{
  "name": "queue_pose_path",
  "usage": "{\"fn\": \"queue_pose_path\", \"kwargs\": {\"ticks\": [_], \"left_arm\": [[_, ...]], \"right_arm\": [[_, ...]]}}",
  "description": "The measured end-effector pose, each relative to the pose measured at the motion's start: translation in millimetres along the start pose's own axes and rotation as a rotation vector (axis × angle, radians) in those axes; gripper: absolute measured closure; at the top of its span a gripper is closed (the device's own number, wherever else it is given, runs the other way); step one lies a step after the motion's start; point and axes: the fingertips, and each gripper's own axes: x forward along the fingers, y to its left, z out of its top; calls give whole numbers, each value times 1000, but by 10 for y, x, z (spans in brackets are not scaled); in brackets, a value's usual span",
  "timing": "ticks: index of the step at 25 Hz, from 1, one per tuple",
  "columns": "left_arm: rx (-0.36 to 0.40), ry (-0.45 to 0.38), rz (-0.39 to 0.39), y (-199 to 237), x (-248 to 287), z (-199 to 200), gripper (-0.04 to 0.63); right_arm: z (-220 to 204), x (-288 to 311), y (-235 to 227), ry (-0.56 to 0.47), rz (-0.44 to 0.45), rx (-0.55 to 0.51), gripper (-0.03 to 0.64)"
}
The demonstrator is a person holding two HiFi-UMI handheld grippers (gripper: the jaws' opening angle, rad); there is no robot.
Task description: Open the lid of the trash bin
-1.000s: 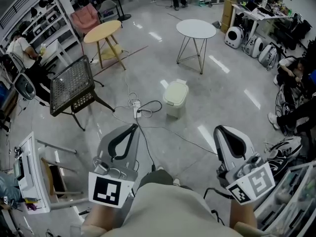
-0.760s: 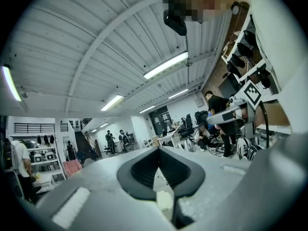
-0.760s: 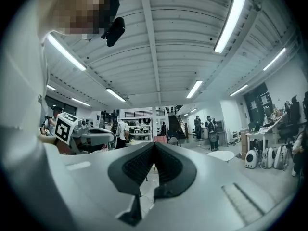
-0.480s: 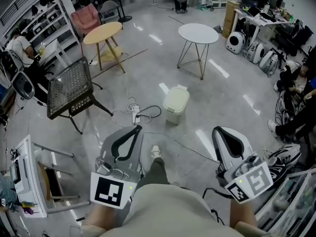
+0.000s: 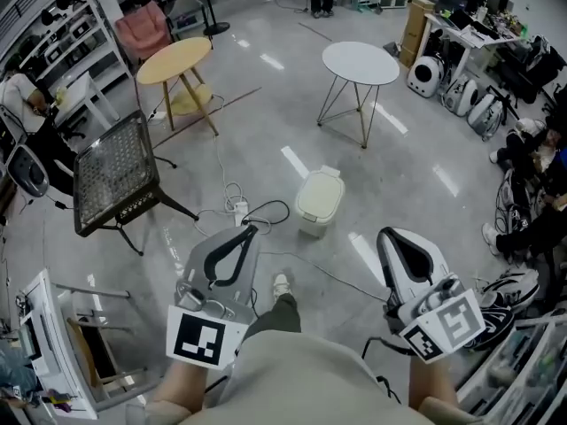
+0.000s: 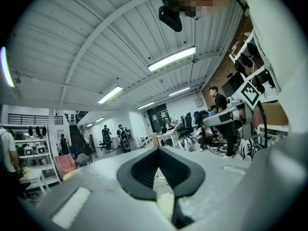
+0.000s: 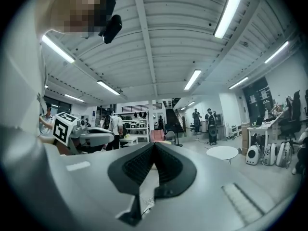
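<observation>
The trash bin (image 5: 317,201) is small and cream-coloured, standing on the grey floor ahead of me with its lid down. My left gripper (image 5: 248,230) is held low at the left, pointing towards the bin and well short of it. Its jaws meet at the tips with nothing between them (image 6: 158,148). My right gripper (image 5: 388,235) is at the right, also short of the bin, jaws closed and empty (image 7: 154,144). Neither gripper touches the bin. Both gripper views look level across the room and do not show the bin clearly.
A power strip (image 5: 239,208) and black cables (image 5: 270,209) lie on the floor left of the bin. A mesh chair (image 5: 113,173) stands at the left, with a wooden round table (image 5: 180,57) and a white round table (image 5: 360,62) beyond. My foot (image 5: 281,284) is below. Shoes (image 5: 505,283) lie at right.
The view has moved forward: the bin sits lower and nearer in the head view. Both grippers keep the same pose and stay shut.
</observation>
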Motion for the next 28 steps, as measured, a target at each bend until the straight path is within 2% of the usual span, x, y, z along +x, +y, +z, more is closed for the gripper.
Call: {"fn": "queue_pose_path", "kwargs": {"ticks": [7,13,22,28], "left_arm": [[-19,9,-62,828,786,-122,594],[-7,9,-128,1322,1329,-286,594],[-46,30,-151,1539,1880,-456,594],[-100,98,-129,1496,2167,-731,594]], "right_arm": [[48,1057,-369,30,-55,4,614],[50,1753,-593,35,-103,10,614],[-89,2206,-992,73,-132,31,614],[-512,2361,-1341,160,-123,79,614]]}}
